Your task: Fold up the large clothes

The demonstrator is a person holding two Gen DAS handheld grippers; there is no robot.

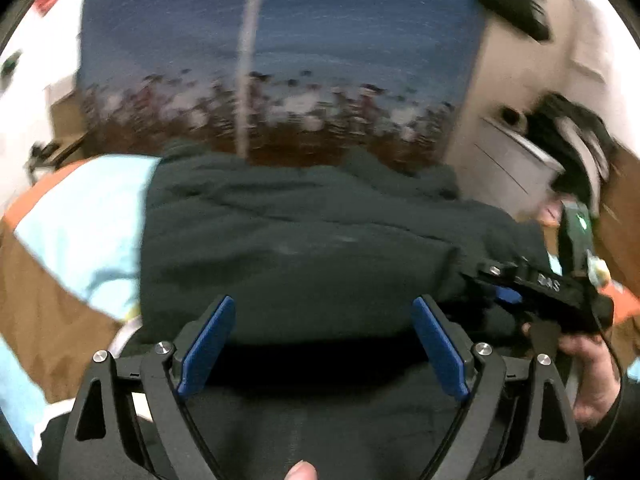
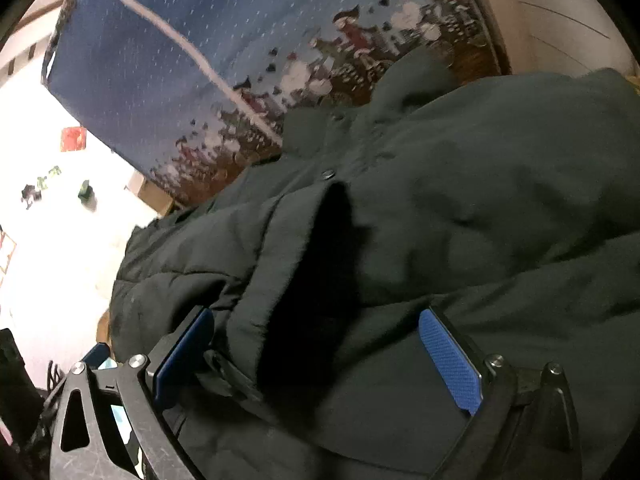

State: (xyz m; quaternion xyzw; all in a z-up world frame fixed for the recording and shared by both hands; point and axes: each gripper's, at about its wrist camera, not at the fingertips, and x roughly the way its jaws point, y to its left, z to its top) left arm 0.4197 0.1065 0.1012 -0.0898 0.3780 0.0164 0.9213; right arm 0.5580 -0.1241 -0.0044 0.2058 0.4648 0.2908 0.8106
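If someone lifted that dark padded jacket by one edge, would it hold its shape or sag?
The jacket would probably sag: it already lies in soft folds. Its quilted puffiness suggests it is bulky yet light. The smooth-looking shell may slip.

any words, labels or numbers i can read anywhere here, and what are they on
"DAS" (partly blurred, so not certain): white letters on the black body of the right gripper, seen in the left wrist view.
Red sign on the white wall: any print is too small and blurred to read.
Dark jacket: no readable label or brand shows.
Blue patterned cloth: pictures only, no text.
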